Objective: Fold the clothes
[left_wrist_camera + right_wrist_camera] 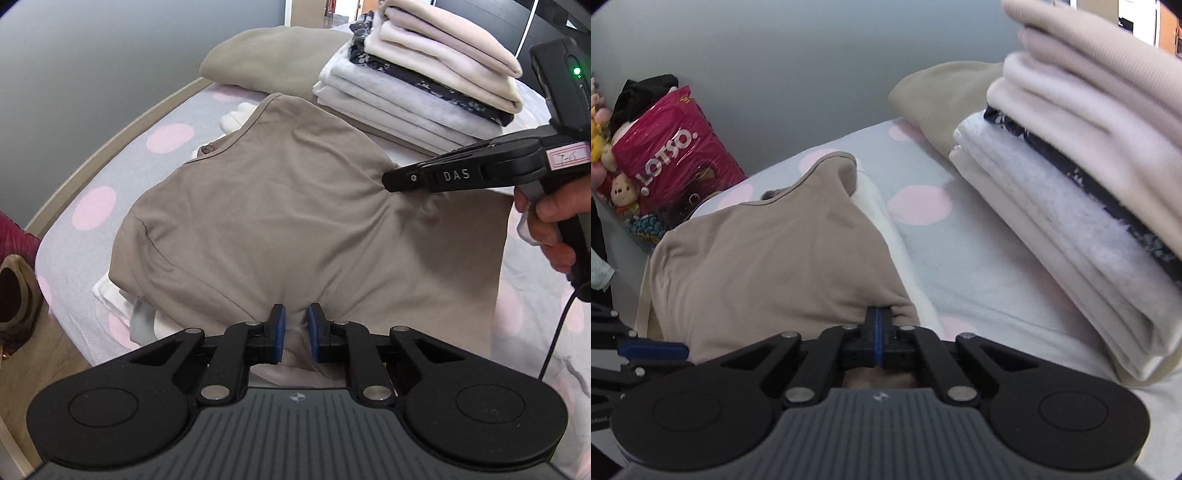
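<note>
Item: taupe shirt point(266, 206), spread on a bed point(122, 162) whose sheet is grey with pink dots; neckline toward the far left, hem toward the cameras. Left gripper point(295, 328): blue pads narrowly apart at the shirt's near edge, with a raised pleat of the cloth between them; whether the pads press it cannot be told. Right gripper point(879, 325): jaws clenched, blue pads together, pinching a fold of the shirt's edge; in the left view its black fingers reach in from the right and the cloth puckers at their tip point(391, 182). A hand point(554, 221) grips its handle at the right edge, a black cable hanging below. Surroundings: white garments point(110, 295) lie under the shirt, showing at its near-left side and beyond the collar. A stack point(1071, 184) of folded clothes sits just beside the shirt on the right, with cream and pale pink pieces on top, a dark floral piece between, white and grey pieces below; it stands close to the right gripper. A khaki cushion point(258, 55) lies behind the shirt, against the stack. Off the bed's far side, before a grey wall point(775, 55): a red "LOTSO" bag point(676, 155) with plush toys point(624, 195) around it and a black item on top. Wooden floor point(48, 350) shows at the bed's left edge.
</note>
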`<state>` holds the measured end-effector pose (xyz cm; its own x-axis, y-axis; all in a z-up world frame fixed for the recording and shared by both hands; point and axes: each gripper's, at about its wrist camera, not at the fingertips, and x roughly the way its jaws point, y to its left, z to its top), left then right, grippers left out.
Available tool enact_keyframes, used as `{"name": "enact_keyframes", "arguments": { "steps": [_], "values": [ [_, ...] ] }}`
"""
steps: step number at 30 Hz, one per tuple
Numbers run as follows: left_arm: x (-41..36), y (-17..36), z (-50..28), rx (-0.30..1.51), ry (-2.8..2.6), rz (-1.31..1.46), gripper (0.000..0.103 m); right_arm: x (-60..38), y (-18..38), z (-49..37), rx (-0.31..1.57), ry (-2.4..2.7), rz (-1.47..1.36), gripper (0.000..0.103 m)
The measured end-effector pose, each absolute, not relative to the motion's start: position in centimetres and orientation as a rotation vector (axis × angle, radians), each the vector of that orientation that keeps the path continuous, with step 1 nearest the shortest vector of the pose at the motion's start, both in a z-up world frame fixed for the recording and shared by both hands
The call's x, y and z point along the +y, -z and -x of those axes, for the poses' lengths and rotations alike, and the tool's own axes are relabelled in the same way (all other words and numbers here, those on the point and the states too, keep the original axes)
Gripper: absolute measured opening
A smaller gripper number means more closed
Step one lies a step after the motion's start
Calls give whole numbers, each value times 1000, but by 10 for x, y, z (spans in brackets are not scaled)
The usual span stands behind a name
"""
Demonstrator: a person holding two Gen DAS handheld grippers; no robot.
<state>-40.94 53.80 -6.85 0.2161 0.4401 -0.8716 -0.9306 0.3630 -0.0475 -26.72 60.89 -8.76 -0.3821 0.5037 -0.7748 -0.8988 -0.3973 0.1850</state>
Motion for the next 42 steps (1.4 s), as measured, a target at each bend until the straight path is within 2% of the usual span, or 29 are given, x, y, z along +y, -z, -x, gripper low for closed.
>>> {"name": "enact_keyframes", "arguments": {
  "steps": [7,12,16,21,27,31,32,33,35,37,39,41,42],
  "values": [
    [531,60,403,896,-1074,637,13,603,76,271,768,-1878,779,0],
    [514,37,406,814,-1063,626,14,578,52,252,732,-1876,717,8],
    [498,30,402,800,-1030,637,17,557,39,237,700,-1875,714,8],
    [497,46,400,866,-1026,634,18,543,53,229,695,-1843,779,6],
    [503,57,402,910,-1010,677,21,555,85,222,775,-1779,789,4],
    [497,55,400,914,-1008,638,21,546,76,218,784,-1772,747,7],
    [494,53,399,914,-1003,617,21,542,71,217,777,-1773,732,13],
    [491,50,397,911,-998,598,21,535,66,217,764,-1775,714,26],
    [485,42,396,875,-988,574,24,518,52,215,732,-1782,667,41],
    [478,32,396,829,-977,552,29,498,38,213,709,-1796,626,42],
    [468,22,396,785,-980,522,35,476,22,211,690,-1803,590,57],
    [452,11,391,750,-1001,470,54,451,9,210,665,-1800,570,61],
    [444,6,388,733,-1011,443,57,438,3,210,651,-1793,568,64]
  ]
}}
